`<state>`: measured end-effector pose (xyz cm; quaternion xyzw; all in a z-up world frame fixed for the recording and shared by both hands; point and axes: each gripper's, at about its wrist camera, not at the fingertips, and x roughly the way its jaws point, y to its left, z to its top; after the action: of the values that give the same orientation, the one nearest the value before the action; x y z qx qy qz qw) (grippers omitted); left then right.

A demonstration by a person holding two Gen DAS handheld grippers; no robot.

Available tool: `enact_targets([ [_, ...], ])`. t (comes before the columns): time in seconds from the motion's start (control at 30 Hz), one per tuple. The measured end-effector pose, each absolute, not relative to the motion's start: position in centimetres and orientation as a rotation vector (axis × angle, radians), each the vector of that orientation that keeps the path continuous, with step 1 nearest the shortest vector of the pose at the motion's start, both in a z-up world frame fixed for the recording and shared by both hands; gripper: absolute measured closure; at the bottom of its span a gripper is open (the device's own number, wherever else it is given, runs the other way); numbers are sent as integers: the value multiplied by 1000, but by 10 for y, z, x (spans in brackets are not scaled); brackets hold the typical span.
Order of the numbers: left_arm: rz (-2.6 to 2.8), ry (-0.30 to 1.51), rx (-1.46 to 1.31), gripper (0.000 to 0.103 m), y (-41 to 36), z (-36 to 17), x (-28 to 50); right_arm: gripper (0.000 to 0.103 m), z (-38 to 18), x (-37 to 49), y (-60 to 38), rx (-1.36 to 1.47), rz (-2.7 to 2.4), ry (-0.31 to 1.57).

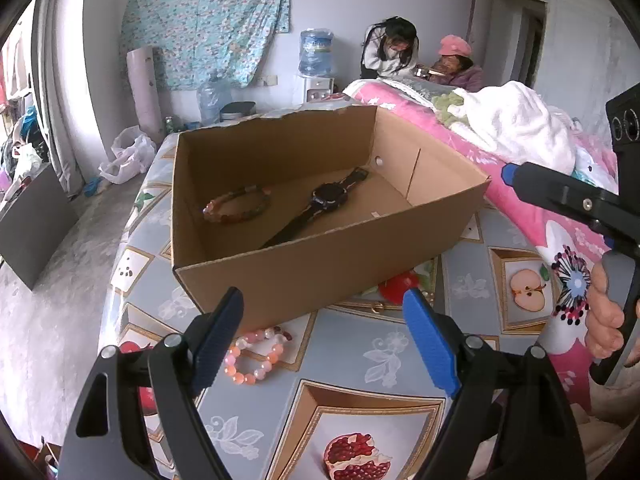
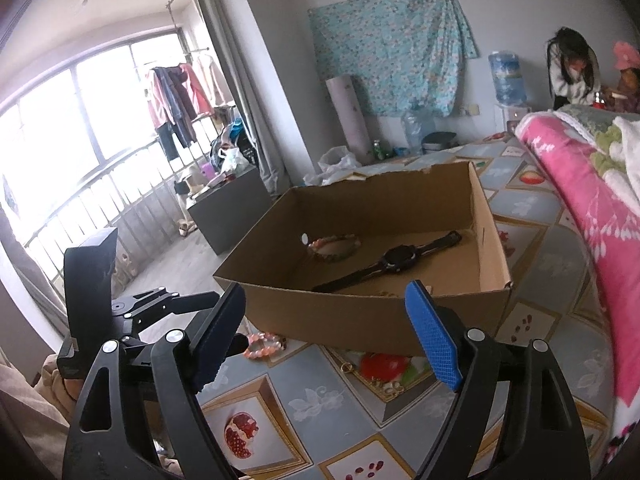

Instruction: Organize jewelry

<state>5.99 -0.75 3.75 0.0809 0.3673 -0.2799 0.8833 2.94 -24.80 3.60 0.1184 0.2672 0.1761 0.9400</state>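
Note:
An open cardboard box (image 1: 340, 268) (image 2: 360, 320) stands on the patterned bed cover. Inside lie a black watch (image 1: 326, 200) (image 2: 394, 258) and a brown-orange bead bracelet (image 1: 236, 210) (image 2: 334, 246). A pink bead bracelet (image 1: 256, 354) (image 2: 262, 346) lies on the cover just in front of the box. A small gold ring (image 1: 376, 307) (image 2: 346, 368) lies by the box's front edge. My left gripper (image 1: 324, 336) is open and empty, just above the pink bracelet. My right gripper (image 2: 326, 332) is open and empty, in front of the box.
A pink floral quilt (image 1: 520, 208) (image 2: 580, 184) and white blanket (image 1: 516, 120) pile up right of the box. The bed edge drops to the floor on the left. Two people sit at the back right. Water bottles and bags stand by the far wall.

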Motion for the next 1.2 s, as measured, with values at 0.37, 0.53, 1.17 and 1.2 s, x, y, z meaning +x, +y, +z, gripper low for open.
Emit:
enact_targets([
  [0.37,-568,767,193,23,-11,34,59,25,36,30,-245,238,365,548],
  [0.53,-564,769,202,23,-15,32,57,25,36,31,-245,239,364,549],
  [1.17,-561,769,214,22,-17,28,55,25,35,31,-246,240,366,549],
  [1.2,-561,770,213,22,-17,28,55,25,35,31,-245,240,367,549],
])
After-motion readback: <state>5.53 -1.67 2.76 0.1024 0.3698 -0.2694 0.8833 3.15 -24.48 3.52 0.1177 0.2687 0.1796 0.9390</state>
